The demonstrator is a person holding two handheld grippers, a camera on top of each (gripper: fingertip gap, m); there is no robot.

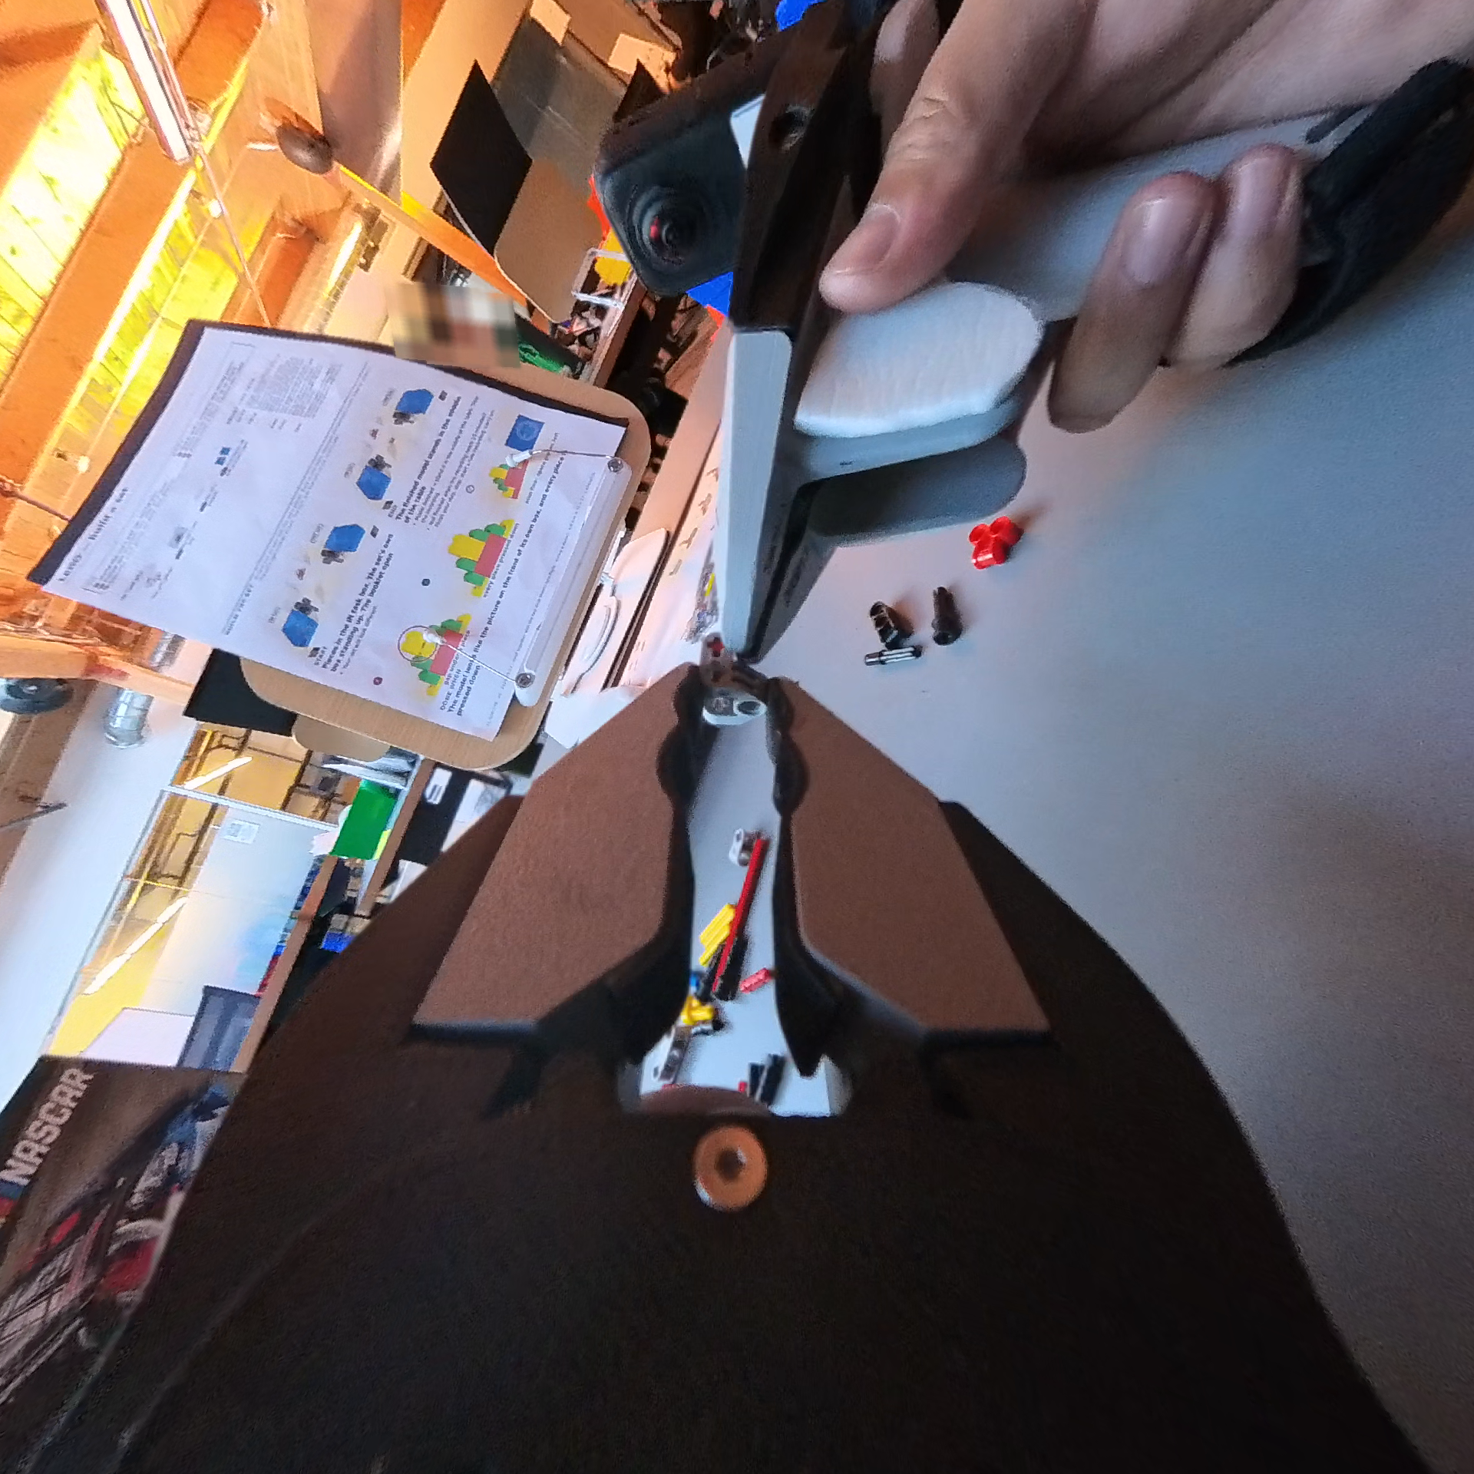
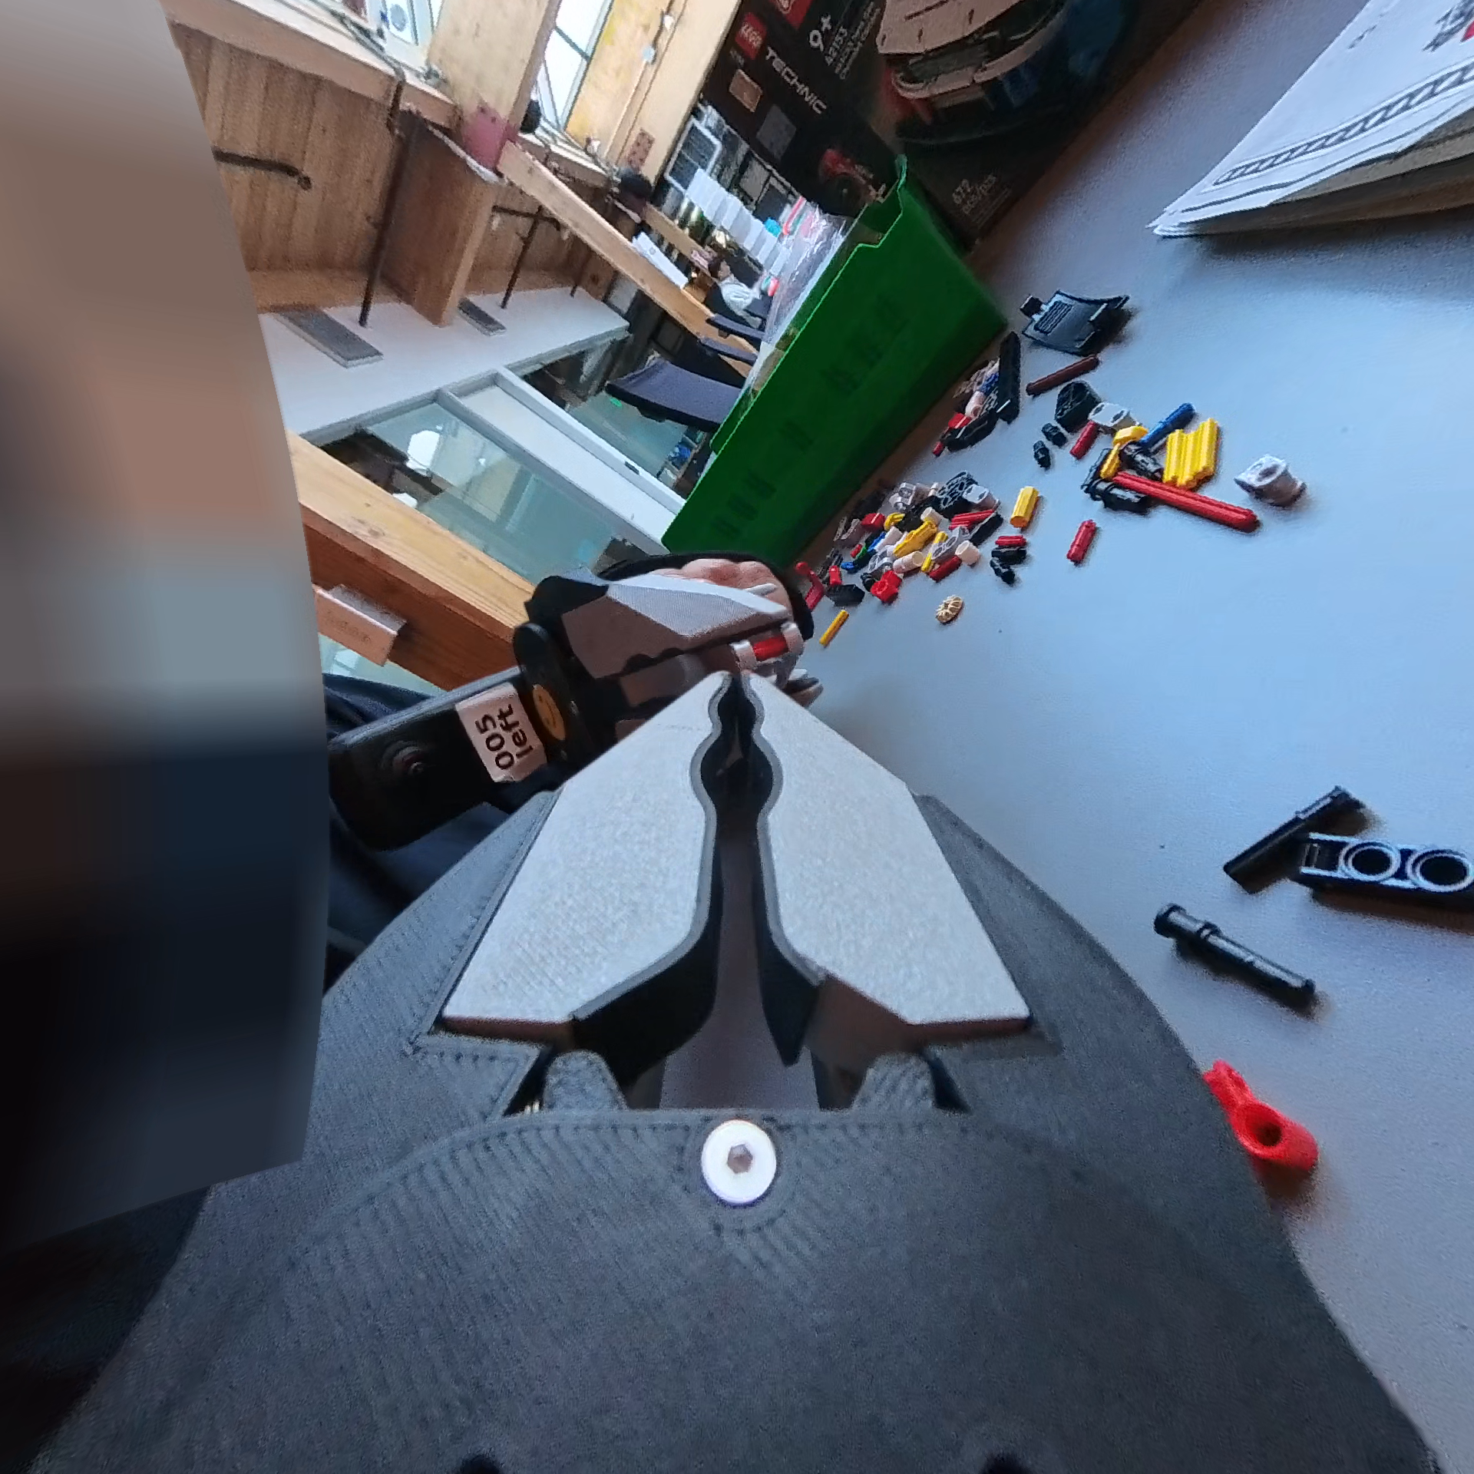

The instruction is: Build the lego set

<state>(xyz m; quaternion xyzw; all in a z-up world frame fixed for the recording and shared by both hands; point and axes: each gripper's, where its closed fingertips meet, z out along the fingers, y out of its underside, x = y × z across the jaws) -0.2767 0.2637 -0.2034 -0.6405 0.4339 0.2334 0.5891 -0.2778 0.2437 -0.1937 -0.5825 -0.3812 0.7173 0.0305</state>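
Small grey connector piece (image 1: 735, 707) sits clamped between the left gripper (image 1: 738, 692) tips at frame centre; the right gripper (image 2: 738, 686), closed, touches its red pin (image 2: 772, 648).

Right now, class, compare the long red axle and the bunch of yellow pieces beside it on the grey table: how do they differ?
The red axle is one long, thin rod; the yellow pieces are several short, thicker bars lying side by side. The axle reaches well past the yellow bunch. Both lie flat on the grey table, untouched by either gripper.
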